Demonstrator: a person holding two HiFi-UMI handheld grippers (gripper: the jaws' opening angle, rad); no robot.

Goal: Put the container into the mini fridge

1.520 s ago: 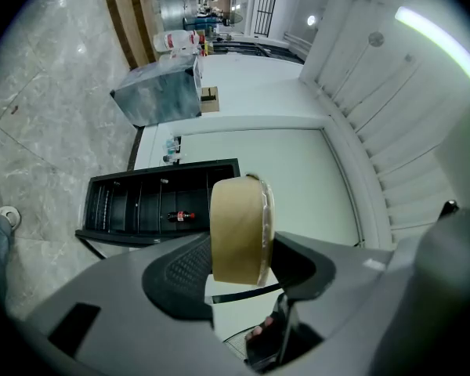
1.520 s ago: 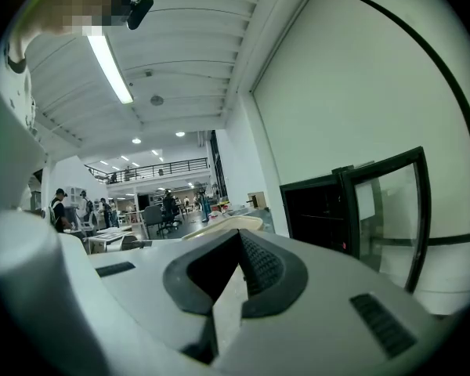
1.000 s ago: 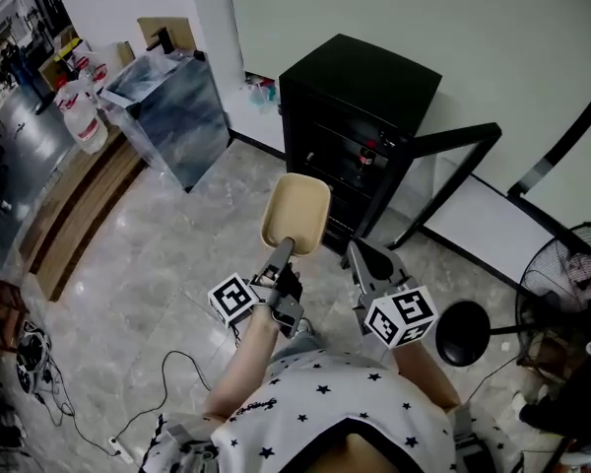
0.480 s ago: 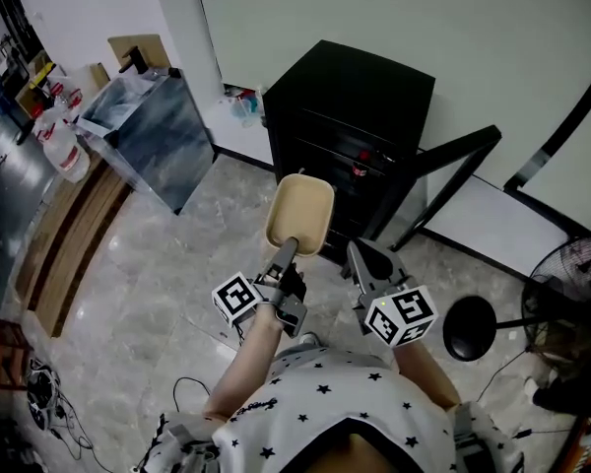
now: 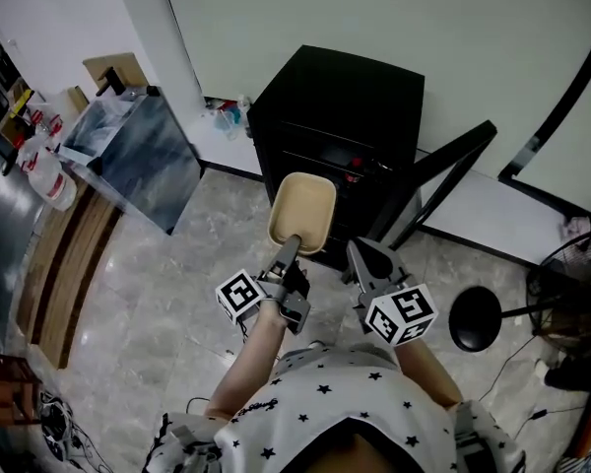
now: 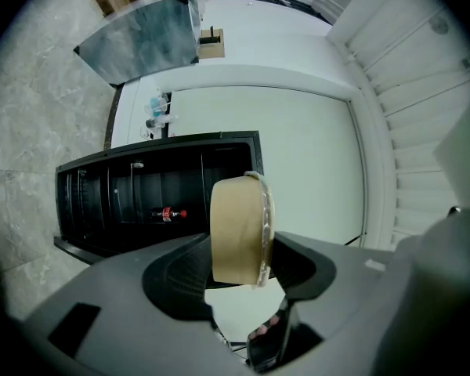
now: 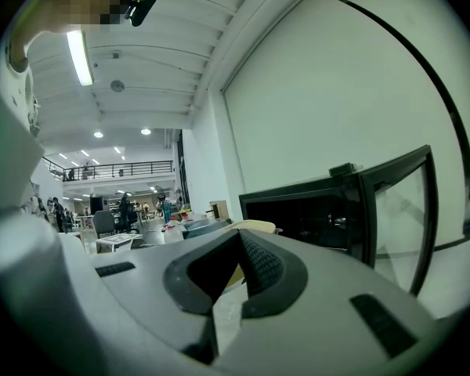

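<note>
Most of the open black mini fridge (image 5: pixel 345 97) interior is dark; small red-labelled bottle (image 6: pixel 166 213) inside, print unreadable. Left gripper (image 5: pixel 292 246) reaches forward, clamped on tan oval plastic container (image 5: pixel 302 210), held in air before the shelves. Right gripper (image 5: pixel 362 254) beside it, jaws together, empty.

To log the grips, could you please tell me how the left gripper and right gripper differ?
The left gripper's jaws stand apart, the right gripper's together. The left gripper clamps the container; the right gripper holds nothing. Both point toward the open fridge.
</note>
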